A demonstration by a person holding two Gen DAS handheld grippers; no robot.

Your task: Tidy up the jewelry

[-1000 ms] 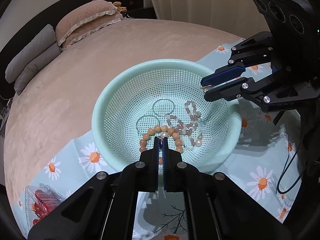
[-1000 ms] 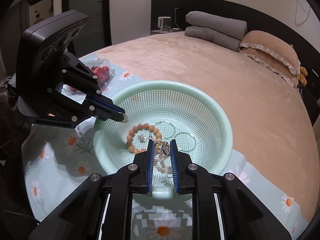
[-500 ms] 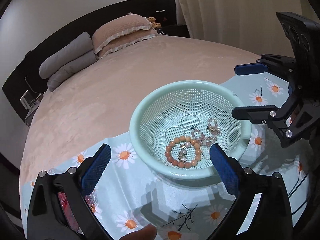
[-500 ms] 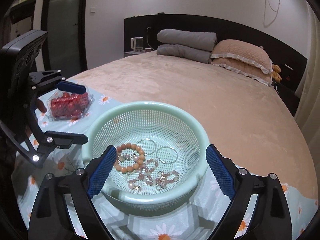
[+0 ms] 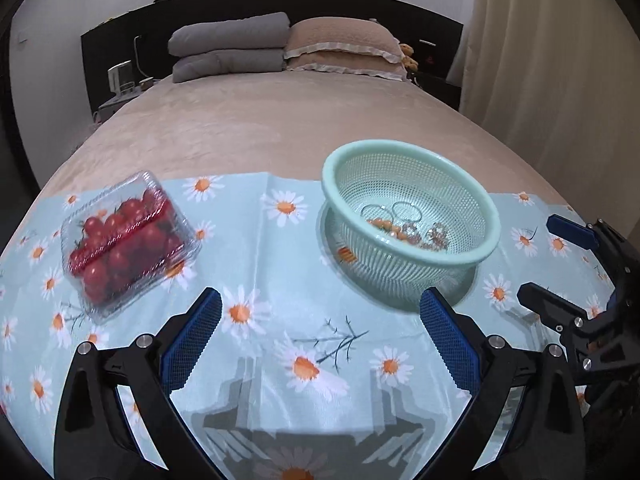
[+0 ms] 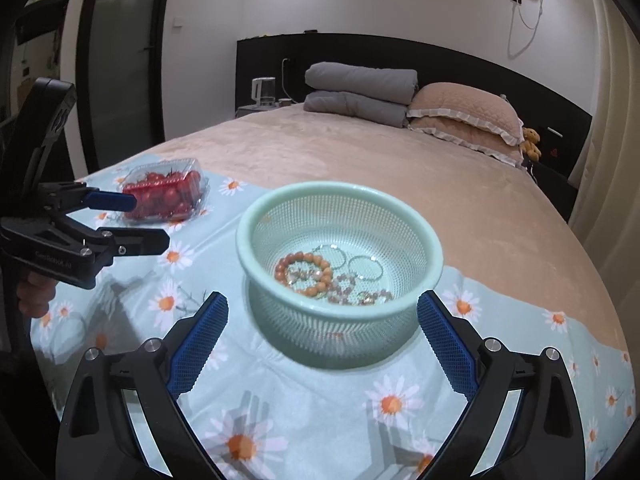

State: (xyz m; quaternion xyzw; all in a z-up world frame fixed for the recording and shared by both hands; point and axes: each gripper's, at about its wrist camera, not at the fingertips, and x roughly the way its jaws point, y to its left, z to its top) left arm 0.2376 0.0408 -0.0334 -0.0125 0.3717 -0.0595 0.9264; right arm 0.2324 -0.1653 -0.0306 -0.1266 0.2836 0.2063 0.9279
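A mint-green mesh basket (image 6: pixel 424 236) (image 5: pixel 486 208) stands on a daisy-print cloth (image 6: pixel 320 408) (image 5: pixel 272 272) on the bed. In it lie an orange bead bracelet (image 6: pixel 304 274) (image 5: pixel 390 228), two thin silver bangles (image 6: pixel 366 268) (image 5: pixel 406 210), a pinkish bead strand (image 6: pixel 342 290) and a small gold piece (image 6: pixel 368 298). My left gripper (image 5: pixel 320 332) (image 6: pixel 150 220) is open and empty, pulled back from the basket, over the cloth. My right gripper (image 6: pixel 322 332) (image 5: pixel 560 260) is open and empty, just in front of the basket.
A clear plastic box of red cherry tomatoes (image 5: pixel 128 240) (image 6: pixel 164 190) lies on the cloth to the left of the basket. Grey and tan pillows (image 5: pixel 280 48) lie at the black headboard. A curtain (image 5: pixel 560 60) hangs on the right.
Both grippers went from shut inside the basket to wide open, then drew back and away from it. The left gripper swung left, bringing the tomato box into its view.
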